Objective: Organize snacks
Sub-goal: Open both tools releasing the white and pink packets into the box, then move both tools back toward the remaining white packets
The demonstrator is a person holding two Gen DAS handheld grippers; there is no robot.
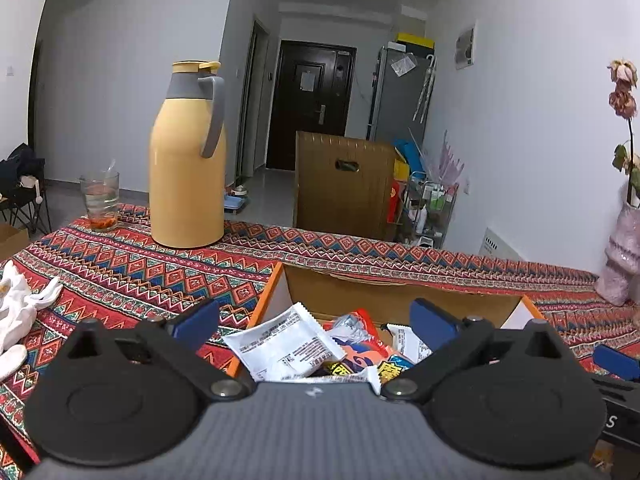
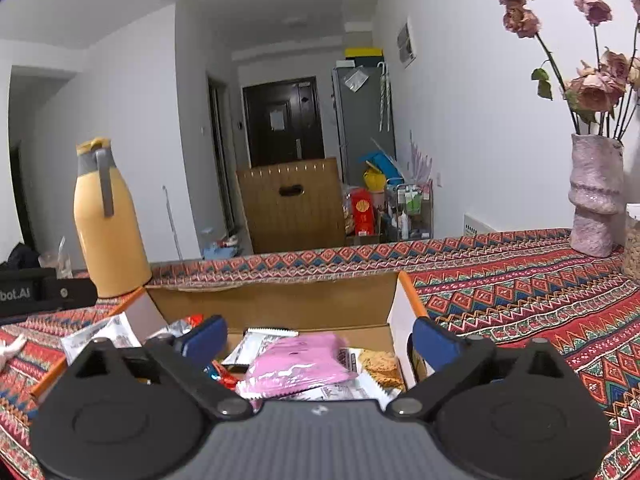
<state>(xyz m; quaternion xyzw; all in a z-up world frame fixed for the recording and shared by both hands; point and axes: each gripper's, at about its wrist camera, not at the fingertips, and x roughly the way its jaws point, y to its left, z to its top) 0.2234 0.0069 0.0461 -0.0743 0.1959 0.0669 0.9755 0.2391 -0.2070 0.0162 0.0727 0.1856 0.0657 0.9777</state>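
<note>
White cloth gloves (image 1: pixel 18 312) lie crumpled at the far left of the table, on the red patterned woven tablecloth (image 1: pixel 120 268) that covers it. Behind them stands a clear drinking glass (image 1: pixel 100 202) with liquid and red bits at the bottom, and just beside it a tall yellow thermos jug (image 1: pixel 188 160) with a grey handle.

Your left gripper (image 1: pixel 316 324) hangs over the near left part of the open cardboard box with orange edges (image 1: pixel 400 292), its blue-padded fingers (image 1: pixel 198 320) spread wide and pinching nothing. Below and between them, inside the box, lies a white printed snack packet (image 1: pixel 280 344), tilted against the left wall, with a red and white wrapper (image 1: pixel 356 328) just beside it.

Your right gripper (image 2: pixel 320 338) hangs over the near right part of the same box, fingers (image 2: pixel 434 340) likewise spread wide with nothing gripped. Between them, in the box, a pink plastic snack bag (image 2: pixel 296 364) lies on top of the pile, touching a packet showing a brown cracker (image 2: pixel 380 364) to its right.

Farther right, at the table's far edge near the white wall, a lumpy pale pink vase (image 2: pixel 596 196) holds dried pink roses (image 2: pixel 596 88).
</note>
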